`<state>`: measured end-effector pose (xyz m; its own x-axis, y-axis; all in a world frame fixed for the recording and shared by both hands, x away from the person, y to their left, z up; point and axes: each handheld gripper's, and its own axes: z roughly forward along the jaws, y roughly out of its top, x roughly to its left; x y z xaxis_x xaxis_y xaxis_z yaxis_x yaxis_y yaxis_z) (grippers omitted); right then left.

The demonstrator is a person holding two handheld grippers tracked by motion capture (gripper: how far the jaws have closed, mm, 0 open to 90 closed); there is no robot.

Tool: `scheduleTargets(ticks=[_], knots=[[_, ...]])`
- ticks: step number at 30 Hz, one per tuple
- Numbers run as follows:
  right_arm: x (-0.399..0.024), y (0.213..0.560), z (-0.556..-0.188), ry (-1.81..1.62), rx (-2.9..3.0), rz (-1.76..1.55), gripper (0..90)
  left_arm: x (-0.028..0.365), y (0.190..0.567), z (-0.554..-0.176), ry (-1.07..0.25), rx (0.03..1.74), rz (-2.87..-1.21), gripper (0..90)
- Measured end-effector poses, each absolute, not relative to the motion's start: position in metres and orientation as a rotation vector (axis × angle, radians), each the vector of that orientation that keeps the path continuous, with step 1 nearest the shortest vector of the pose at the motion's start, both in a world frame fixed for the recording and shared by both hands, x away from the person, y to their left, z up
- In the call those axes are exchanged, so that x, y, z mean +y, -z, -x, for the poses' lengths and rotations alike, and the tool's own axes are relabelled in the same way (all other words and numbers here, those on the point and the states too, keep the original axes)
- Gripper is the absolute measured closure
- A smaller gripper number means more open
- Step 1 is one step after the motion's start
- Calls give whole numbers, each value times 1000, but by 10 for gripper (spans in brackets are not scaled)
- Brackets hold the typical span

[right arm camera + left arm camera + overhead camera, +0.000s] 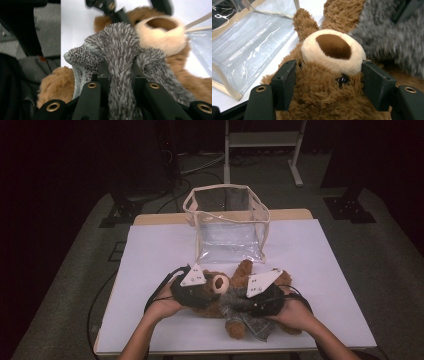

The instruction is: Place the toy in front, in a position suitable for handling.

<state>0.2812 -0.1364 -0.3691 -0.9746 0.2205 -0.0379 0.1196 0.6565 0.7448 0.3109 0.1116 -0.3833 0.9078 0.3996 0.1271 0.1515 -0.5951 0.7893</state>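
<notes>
Left hand-held gripper: jaws clamp the teddy bear at the head, either side of the muzzle. Right hand-held gripper: pressed together on a fold of the grey fuzzy garment over the bear's body. Bear lies on the worktop, just in front of the clear bag. Keep the head pinned; draw the fabric slowly, evenly. Bear's legs and the garment's openings sit hidden under your hands.
</notes>
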Motion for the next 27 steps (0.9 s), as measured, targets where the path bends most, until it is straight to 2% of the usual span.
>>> scheduleTargets(ticks=[4,10,27], knots=[[-143,374,-273,-1193,2760,-264,749,113,383,-309,-363,388,-2207,329],[-174,372,-257,-1207,2702,-298,749,114,384,-306,-367,380,-2208,330],[-271,387,-231,-1334,2520,-647,748,119,387,-293,-392,343,-2220,328]])
